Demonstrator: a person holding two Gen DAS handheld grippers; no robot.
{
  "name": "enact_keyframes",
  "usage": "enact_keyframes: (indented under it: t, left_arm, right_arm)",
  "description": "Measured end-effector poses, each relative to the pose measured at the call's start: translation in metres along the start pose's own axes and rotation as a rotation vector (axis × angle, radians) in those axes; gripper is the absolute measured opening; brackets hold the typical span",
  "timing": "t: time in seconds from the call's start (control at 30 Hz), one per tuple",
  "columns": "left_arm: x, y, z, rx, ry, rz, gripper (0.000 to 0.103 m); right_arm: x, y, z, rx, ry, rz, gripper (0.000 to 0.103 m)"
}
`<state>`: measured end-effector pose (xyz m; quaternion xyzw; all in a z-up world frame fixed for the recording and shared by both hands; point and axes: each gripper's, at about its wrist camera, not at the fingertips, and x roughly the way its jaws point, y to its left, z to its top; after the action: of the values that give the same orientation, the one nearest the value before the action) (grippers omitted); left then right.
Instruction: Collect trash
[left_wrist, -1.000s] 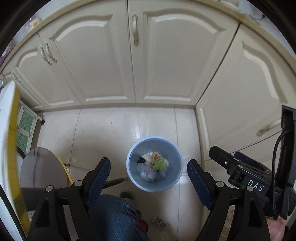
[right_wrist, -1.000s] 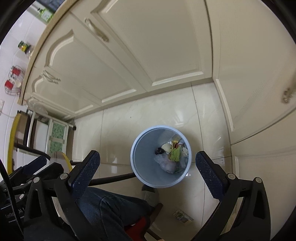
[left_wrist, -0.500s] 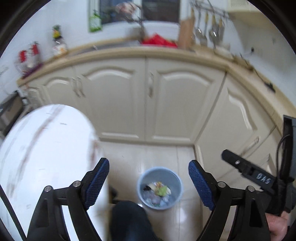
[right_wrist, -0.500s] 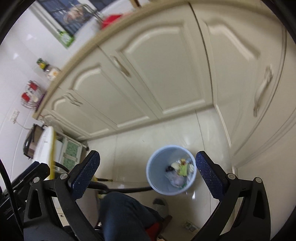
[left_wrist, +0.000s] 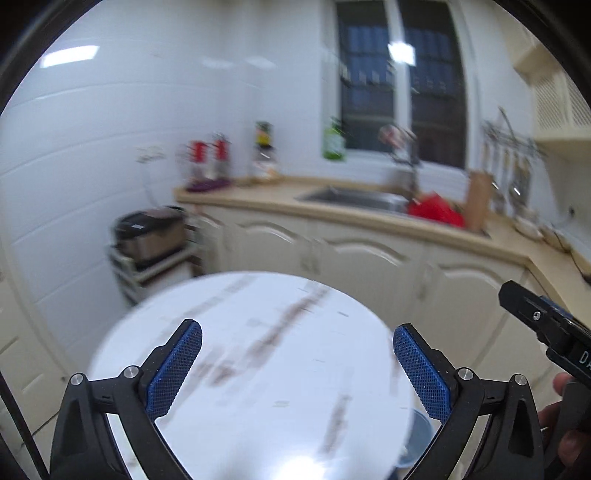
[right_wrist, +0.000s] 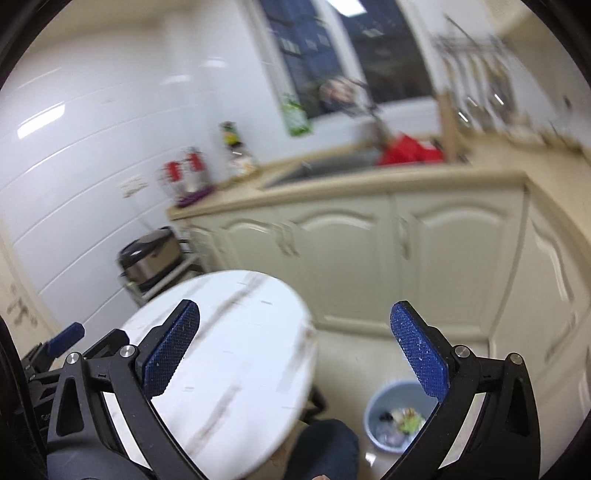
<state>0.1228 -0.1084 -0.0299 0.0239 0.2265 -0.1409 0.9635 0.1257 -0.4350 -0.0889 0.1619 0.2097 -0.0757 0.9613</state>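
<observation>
A light blue bin (right_wrist: 397, 417) with crumpled trash inside stands on the floor right of the round white table (right_wrist: 236, 365). In the left wrist view only its rim (left_wrist: 419, 435) shows past the table edge (left_wrist: 258, 369). My left gripper (left_wrist: 297, 363) is open and empty above the table top. My right gripper (right_wrist: 295, 347) is open and empty, held over the table's right edge and the floor. Both views are blurred by motion.
Cream cabinets (right_wrist: 424, 258) with a counter and sink (left_wrist: 354, 197) run along the back and right. A cooker on a rack (left_wrist: 151, 236) stands at the left wall. The person's knee (right_wrist: 325, 450) is beside the bin.
Both grippers have tilted up from looking down at the bin to looking across the table at the kitchen wall. Both stay open and empty.
</observation>
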Motion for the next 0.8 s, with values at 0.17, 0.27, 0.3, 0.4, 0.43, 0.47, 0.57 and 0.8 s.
enact_keyframes:
  t: [0.17,0.27,0.3,0.4,0.43,0.47,0.57,0.8]
  left_arm:
    - [-0.084,0.022,-0.026,-0.026,-0.078,0.127,0.102]
    - [-0.125,0.025,-0.037,-0.035,-0.122,0.171,0.102]
    - [-0.138,0.026,-0.041,-0.044,-0.137,0.185,0.102]
    - [-0.166,0.027,-0.052,-0.065,-0.164,0.215,0.102]
    - [-0.172,0.023,-0.054,-0.066,-0.168,0.222,0.102]
    - [-0.182,0.021,-0.060,-0.066,-0.168,0.229,0.102]
    - [-0.190,0.020,-0.067,-0.083,-0.171,0.225,0.102]
    - [-0.244,0.023,-0.087,-0.120,-0.219,0.212,0.102]
  right_arm:
    - [-0.018,0.090,0.008,-0.126,-0.067,0.053,0.103]
    - [-0.029,0.133,0.009,-0.180,-0.104,0.090,0.103]
    - [-0.034,0.146,0.009,-0.196,-0.116,0.102,0.103]
    - [-0.046,0.177,0.007,-0.242,-0.142,0.124,0.103]
    - [-0.050,0.186,0.006,-0.256,-0.153,0.132,0.103]
    - [-0.055,0.193,0.005,-0.266,-0.164,0.137,0.103]
    - [-0.066,0.207,0.001,-0.288,-0.189,0.131,0.103]
    - [-0.077,0.208,-0.002,-0.298,-0.207,0.120,0.103]
